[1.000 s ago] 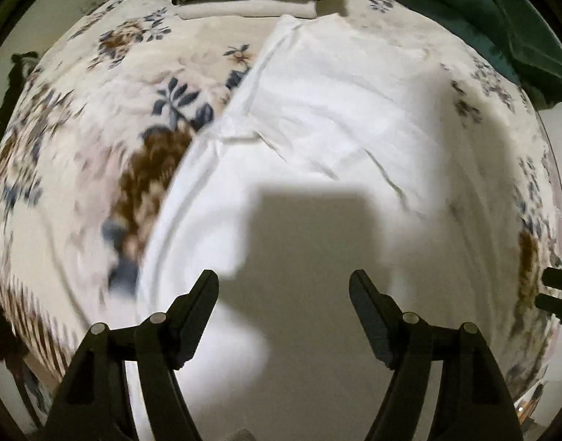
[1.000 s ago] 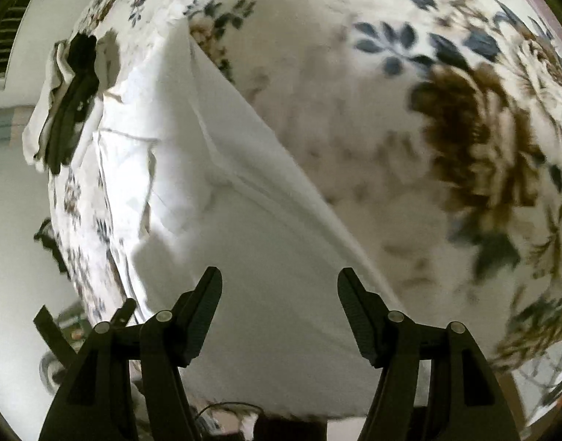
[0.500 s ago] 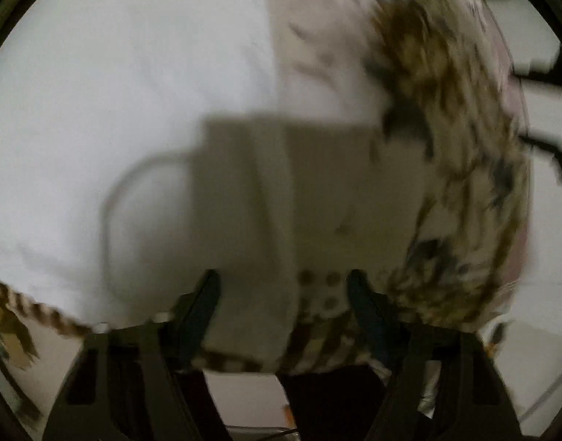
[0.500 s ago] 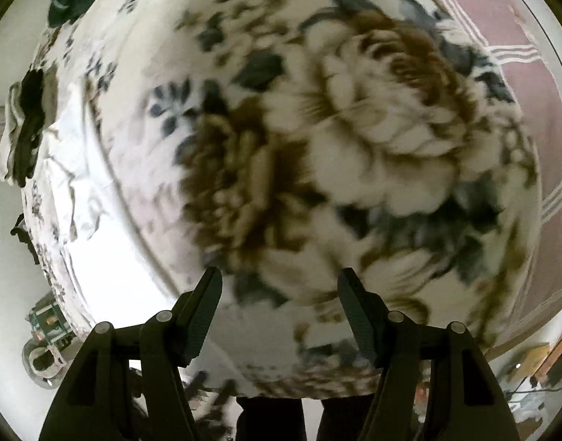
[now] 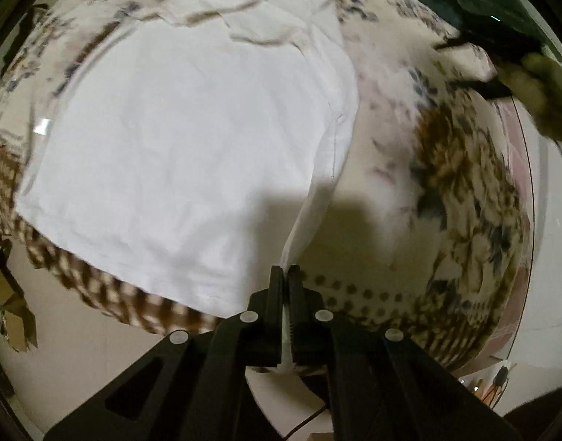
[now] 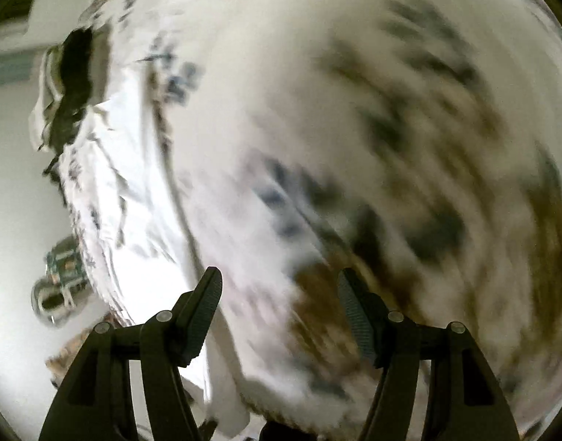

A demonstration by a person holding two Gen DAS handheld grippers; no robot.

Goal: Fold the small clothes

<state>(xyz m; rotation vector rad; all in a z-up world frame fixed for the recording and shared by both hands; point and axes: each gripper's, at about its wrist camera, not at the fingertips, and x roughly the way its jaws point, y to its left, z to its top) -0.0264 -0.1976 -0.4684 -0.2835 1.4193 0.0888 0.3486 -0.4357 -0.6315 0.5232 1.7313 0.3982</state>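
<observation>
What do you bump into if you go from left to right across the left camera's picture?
Cardboard box → white shirt → left gripper, shut on the shirt's corner → flowery blanket → right gripper → hand holding it.

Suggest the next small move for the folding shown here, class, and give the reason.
Probably lift the left gripper and carry the pinched corner across the white shirt. Its jaws are shut on that near corner, the shirt lies flat on the floral blanket, and the right gripper is open, empty.
</observation>
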